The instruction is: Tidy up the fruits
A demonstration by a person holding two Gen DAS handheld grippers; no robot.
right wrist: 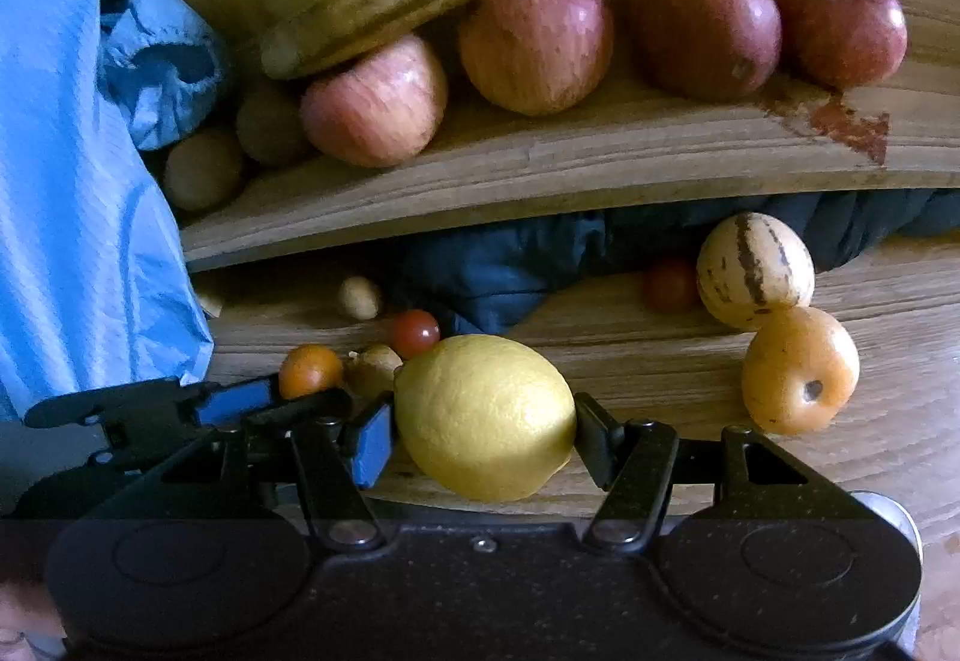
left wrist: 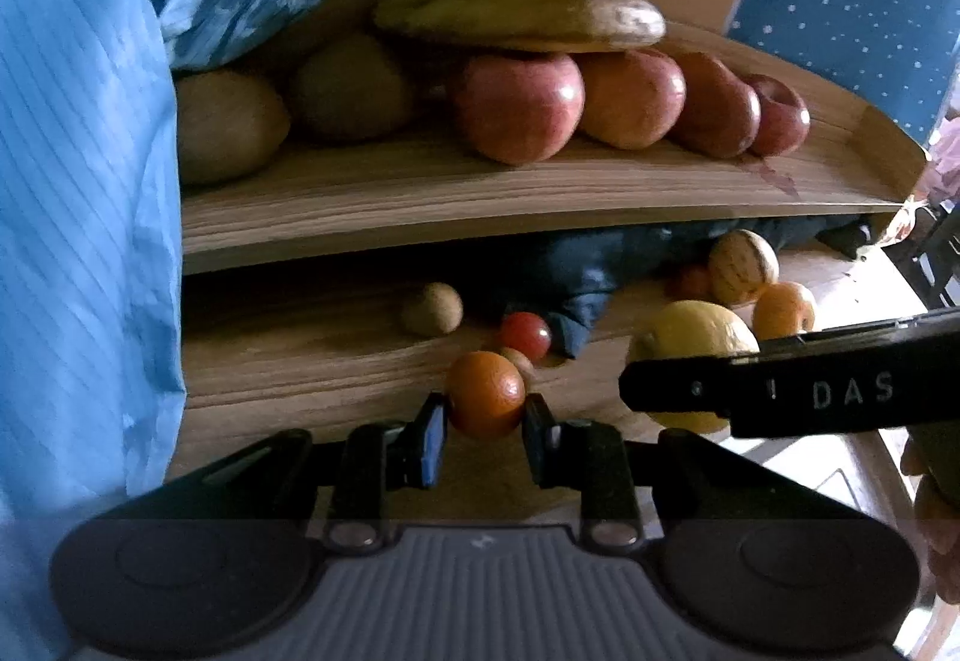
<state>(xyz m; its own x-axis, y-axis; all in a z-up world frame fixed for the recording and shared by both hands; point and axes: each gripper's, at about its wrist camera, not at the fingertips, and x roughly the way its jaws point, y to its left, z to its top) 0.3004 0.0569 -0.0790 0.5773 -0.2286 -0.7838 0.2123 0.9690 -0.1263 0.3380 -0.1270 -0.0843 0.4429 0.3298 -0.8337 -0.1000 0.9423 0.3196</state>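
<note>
The left gripper [left wrist: 485, 421] pinched a small orange [left wrist: 486, 392]; the right gripper [right wrist: 483, 436] clasped a lemon [right wrist: 485, 416], both low over the wooden table [right wrist: 660, 367].

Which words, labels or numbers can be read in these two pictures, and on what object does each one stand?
"DAS": pale letters on the black side of the right gripper, seen in the left wrist view; the word may run on past what shows.
A small pale mark on the grey ribbed body of the left gripper: too small to read.
The right wrist view shows no readable text.
</note>
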